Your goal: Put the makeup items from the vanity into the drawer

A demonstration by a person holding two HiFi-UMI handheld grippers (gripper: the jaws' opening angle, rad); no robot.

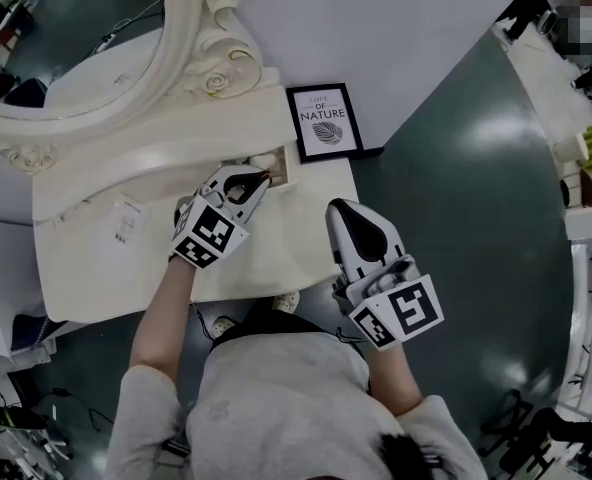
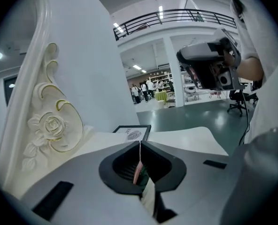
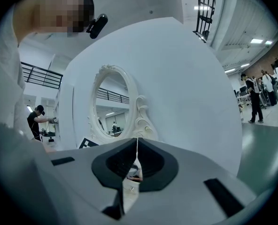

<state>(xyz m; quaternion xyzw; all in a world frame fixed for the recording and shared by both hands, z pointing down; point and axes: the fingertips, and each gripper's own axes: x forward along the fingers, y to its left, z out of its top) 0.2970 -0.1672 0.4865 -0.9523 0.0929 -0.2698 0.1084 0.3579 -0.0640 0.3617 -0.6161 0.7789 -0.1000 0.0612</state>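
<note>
The white vanity (image 1: pixel 276 253) carries an ornate oval mirror (image 1: pixel 86 48) and a small open drawer (image 1: pixel 288 168) with pale items inside, just left of a framed print (image 1: pixel 325 121). My left gripper (image 1: pixel 264 175) is shut, its tips at the drawer's mouth. In the left gripper view the left gripper (image 2: pixel 140 144) shows its jaws meeting in a thin line. A pink sliver (image 2: pixel 136 172) sits in the hollow behind them; I cannot tell whether it is gripped. My right gripper (image 1: pixel 334 206) hovers shut over the vanity's right edge, and nothing shows between the right gripper's (image 3: pixel 137 142) jaws.
A white label (image 1: pixel 126 223) lies on the vanity's left part. Green floor (image 1: pixel 456 198) lies to the right, and white shelving (image 1: pixel 586 168) with small things lines the far right. Cables trail on the floor at the lower left. The wall rises behind the mirror (image 3: pixel 113 109).
</note>
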